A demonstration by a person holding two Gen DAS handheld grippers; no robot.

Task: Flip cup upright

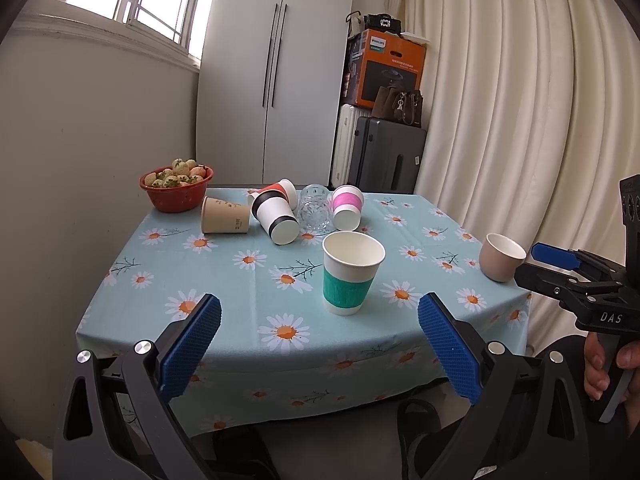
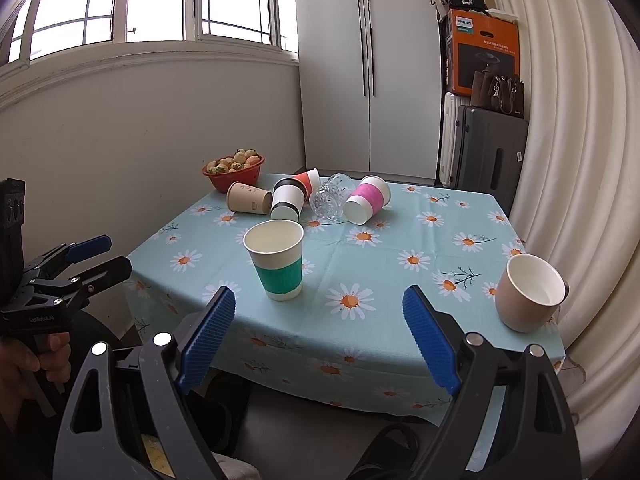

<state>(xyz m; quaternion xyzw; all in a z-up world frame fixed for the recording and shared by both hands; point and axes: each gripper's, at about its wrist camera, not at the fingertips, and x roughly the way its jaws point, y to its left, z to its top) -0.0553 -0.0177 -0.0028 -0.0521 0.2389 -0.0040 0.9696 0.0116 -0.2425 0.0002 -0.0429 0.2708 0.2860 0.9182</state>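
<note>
A paper cup with a green sleeve (image 1: 352, 272) (image 2: 277, 258) stands upright near the table's front. A beige cup (image 1: 501, 256) (image 2: 528, 292) stands upright at the front right corner. Several cups lie on their sides at the back: a brown one (image 1: 224, 215) (image 2: 249, 198), a black-banded one (image 1: 276, 216) (image 2: 288, 200), a red one (image 1: 282, 190) (image 2: 308, 178), a clear glass (image 1: 316, 206) (image 2: 330, 198) and a pink-banded one (image 1: 347, 207) (image 2: 367, 199). My left gripper (image 1: 320, 344) (image 2: 100, 254) is open and empty before the front edge. My right gripper (image 2: 320, 336) (image 1: 536, 260) is open and empty too.
A red bowl of fruit (image 1: 176, 188) (image 2: 234, 170) sits at the back left corner. The table, under a daisy cloth (image 1: 240, 280) (image 2: 380, 264), stands against the left wall. Curtains (image 1: 520, 120) hang right. Suitcases (image 1: 384, 152) and a wardrobe (image 1: 276, 72) stand behind.
</note>
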